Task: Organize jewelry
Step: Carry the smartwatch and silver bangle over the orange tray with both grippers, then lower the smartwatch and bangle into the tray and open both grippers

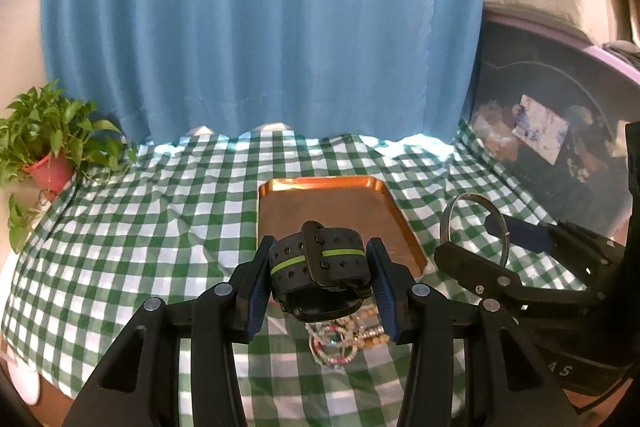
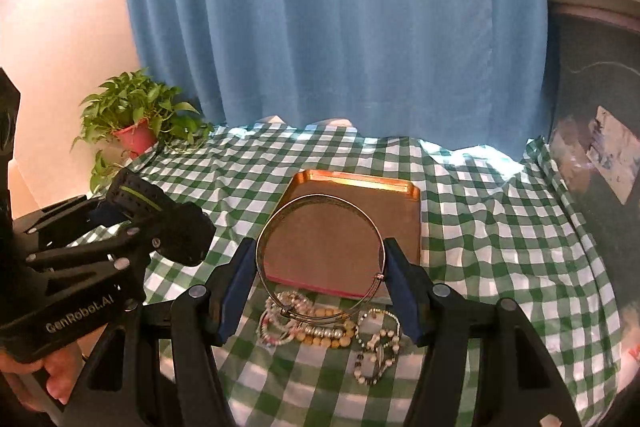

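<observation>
**2 pieces lifted, tray bare**

The checked cloth covers the table, and the copper tray sits on it in front of the blue curtain. As far as both views show, the tray holds nothing; the bangle hides part of its floor in the right view, so that patch I cannot confirm. Judging from this, nothing is sorted yet and all the placing is left.

The left gripper clamps a black watch with a green stripe, pads pressed on the strap's 2 sides, held above the tray's near edge. The right gripper clamps a thin metal bangle across its width, upright, just in front of the tray's near edge.

On the cloth just short of the tray lies the remaining pile: several bead bracelets tangled together, and 1 darker bead strand to their right. These need picking up after the 2 held pieces go in.

A potted plant stands well left of the tray.
</observation>
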`<state>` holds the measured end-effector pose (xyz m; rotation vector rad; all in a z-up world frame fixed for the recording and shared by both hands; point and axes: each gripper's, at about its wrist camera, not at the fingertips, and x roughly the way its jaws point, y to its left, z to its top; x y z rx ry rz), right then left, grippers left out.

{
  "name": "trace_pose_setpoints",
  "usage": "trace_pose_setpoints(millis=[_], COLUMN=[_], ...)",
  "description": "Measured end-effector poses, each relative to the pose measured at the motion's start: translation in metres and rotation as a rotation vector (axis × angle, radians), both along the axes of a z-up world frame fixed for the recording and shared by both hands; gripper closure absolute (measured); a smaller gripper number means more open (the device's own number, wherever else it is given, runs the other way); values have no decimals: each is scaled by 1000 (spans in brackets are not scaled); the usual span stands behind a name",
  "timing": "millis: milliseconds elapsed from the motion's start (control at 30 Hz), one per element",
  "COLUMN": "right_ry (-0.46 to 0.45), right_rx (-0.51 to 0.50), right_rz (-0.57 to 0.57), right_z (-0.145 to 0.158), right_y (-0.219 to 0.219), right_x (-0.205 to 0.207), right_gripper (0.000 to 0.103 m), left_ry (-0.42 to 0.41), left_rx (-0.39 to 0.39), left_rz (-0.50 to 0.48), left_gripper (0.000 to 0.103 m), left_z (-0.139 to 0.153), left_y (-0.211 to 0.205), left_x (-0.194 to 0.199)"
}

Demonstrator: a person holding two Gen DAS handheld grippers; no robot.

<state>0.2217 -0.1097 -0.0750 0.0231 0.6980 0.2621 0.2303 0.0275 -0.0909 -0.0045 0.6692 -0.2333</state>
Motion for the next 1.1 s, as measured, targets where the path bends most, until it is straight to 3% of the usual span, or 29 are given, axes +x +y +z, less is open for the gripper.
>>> trace_pose_setpoints(millis=[333, 500, 800, 1100], right_ry=[45, 62, 92, 184], right_rx=[24, -10, -35, -42], right_rz=[-2, -17, -11, 6], right_z=[-44, -72, -116, -154], right_y=[-9, -9, -10, -3], right_x=[56, 82, 119, 150], right_gripper=[44, 44, 44, 44], left_ry=[69, 98, 139, 251], left_rx=[0, -1, -15, 1], left_rz=[11, 24, 44, 57], left_gripper=[56, 56, 56, 56], left_z=[-51, -77, -121, -162], left_y=[-7, -7, -3, -2], left_x=[64, 91, 127, 154])
